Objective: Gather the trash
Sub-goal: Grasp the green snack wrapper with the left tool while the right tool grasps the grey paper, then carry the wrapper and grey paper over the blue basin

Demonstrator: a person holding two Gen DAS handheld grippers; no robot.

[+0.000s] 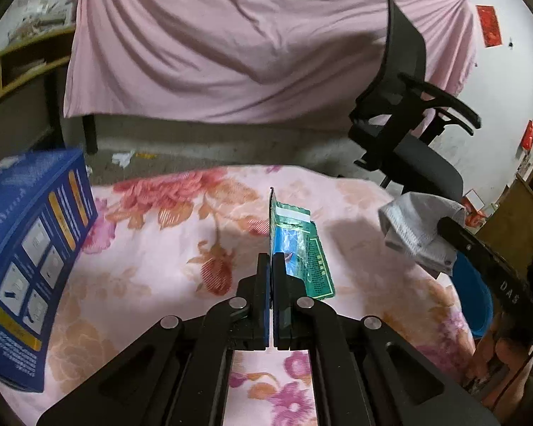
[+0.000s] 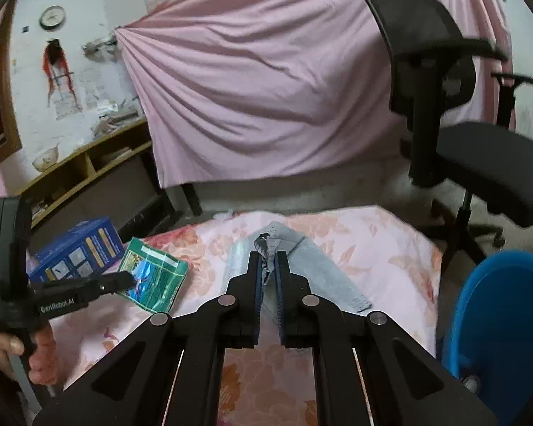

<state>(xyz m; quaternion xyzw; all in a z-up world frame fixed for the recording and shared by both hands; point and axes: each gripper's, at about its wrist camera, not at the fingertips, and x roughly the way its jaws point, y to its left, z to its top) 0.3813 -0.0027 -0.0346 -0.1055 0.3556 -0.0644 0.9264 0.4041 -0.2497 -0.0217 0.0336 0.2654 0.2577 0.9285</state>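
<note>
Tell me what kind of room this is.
Probably a lived-in bedroom or home study: a floral bedsheet covers the work surface, an office chair stands beside it, and a wall clock hangs above a cluttered wooden shelf.

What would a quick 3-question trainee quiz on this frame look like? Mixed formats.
1. True or false: the left gripper is shut on the green wrapper.
2. What does the right gripper hold? A) blue box B) grey tissue C) nothing
3. Fill in: the blue bin sits to the ___ of the floral bed in the right wrist view.

Key: 1 true; 2 B, the grey tissue; 3 right.
</note>
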